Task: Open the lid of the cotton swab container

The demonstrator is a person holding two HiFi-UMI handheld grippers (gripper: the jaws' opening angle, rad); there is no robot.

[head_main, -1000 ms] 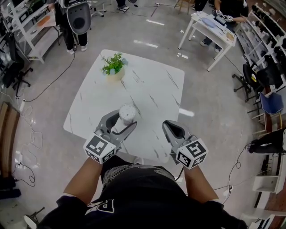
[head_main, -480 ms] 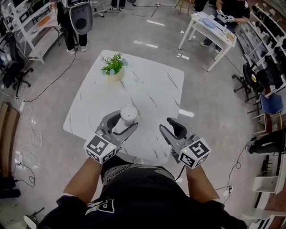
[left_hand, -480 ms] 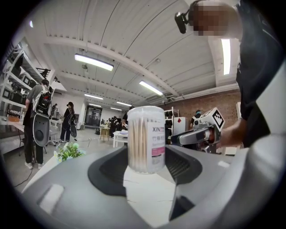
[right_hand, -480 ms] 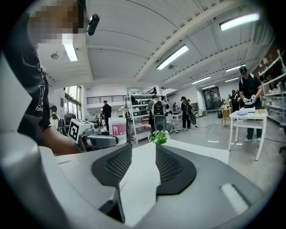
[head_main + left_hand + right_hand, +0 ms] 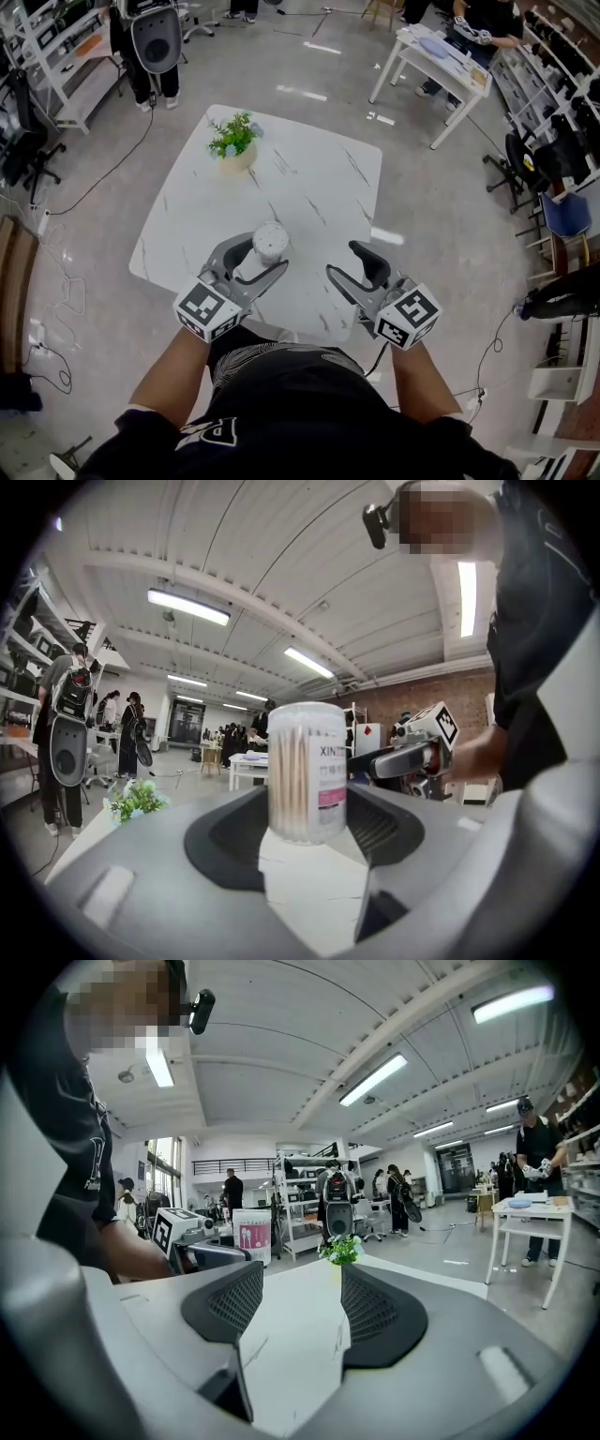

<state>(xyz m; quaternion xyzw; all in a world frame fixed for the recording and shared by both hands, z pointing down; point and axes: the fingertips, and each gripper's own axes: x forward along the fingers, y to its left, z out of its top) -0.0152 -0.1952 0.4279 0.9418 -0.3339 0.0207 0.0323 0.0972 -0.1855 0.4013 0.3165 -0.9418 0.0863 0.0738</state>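
The cotton swab container (image 5: 307, 771) stands at the table's (image 5: 309, 178) 6 o'clock edge, apparently clamped by the left gripper (image 5: 261, 255). At its 3 o'clock the empty right gripper (image 5: 347, 262) has just been opening wide. With a weak left hold, pulling the lid (image 5: 270, 234) could tip it.

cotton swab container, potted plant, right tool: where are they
cotton swab container (image 5: 269, 238), head view, on its white lid
potted plant (image 5: 232, 137), head view, on the green leaves
right tool (image 5: 344, 261), head view, midway between fingertips; jaws have just been opening, nothing between them
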